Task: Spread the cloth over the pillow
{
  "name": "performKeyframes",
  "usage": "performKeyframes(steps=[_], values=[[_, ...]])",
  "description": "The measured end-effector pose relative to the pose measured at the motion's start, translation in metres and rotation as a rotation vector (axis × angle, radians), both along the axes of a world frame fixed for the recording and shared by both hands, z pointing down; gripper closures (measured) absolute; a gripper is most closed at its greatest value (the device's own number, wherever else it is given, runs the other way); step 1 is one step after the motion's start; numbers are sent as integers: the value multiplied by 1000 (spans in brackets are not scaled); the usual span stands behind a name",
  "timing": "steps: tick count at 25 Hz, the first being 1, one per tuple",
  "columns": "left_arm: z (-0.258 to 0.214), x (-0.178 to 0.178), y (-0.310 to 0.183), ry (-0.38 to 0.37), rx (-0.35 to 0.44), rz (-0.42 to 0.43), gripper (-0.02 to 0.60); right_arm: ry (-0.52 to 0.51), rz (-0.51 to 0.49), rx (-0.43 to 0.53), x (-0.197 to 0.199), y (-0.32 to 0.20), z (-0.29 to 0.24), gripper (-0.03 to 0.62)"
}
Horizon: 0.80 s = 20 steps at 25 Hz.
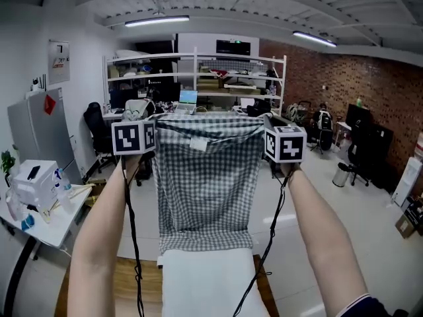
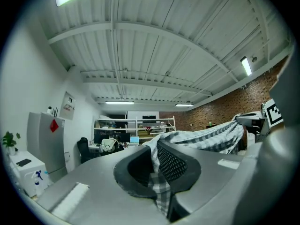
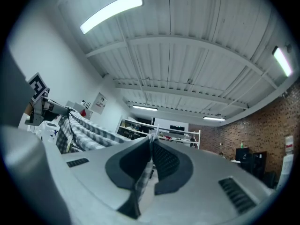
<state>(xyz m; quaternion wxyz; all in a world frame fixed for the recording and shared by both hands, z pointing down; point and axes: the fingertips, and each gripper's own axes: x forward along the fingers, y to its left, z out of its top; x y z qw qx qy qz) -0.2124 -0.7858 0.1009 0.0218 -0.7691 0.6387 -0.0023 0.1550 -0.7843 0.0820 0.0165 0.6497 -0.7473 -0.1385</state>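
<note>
Well, left gripper point(image 2: 157, 149): I have its jaws closed on one top corner of the cloth point(image 1: 205, 177), with the checked fabric pinched between the dark pads and trailing out below them.
Right gripper point(image 3: 151, 149): clamped the same way on the opposite top corner, a fold of fabric caught between its pads.
Spacing: I hold both at about the same height and well apart, so the top edge runs between them with a slight sag in the middle.
Cloth: grey-and-white check, hanging as a flat sheet in front of me, a small white tag near its top edge. Its lower hem shows at the far end of the pillow point(image 1: 208, 282); I cannot tell whether it touches.
Pillow: white, rectangular, lying lengthwise on the table point(image 1: 122, 279) directly below the cloth, almost all of it uncovered.
Table: wooden top showing on either side of the pillow.
Cables point(image 1: 134, 243): one black lead drops from each gripper.
Background: white shelving rack point(image 1: 198, 71) at the far wall, brick wall point(image 1: 344, 84) to the right.
</note>
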Motion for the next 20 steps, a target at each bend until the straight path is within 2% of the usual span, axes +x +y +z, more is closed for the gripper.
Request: performKeyframes(steps=[20], values=[[207, 4, 20, 87, -257, 39, 565, -29, -34, -227, 1, 10, 191, 563]])
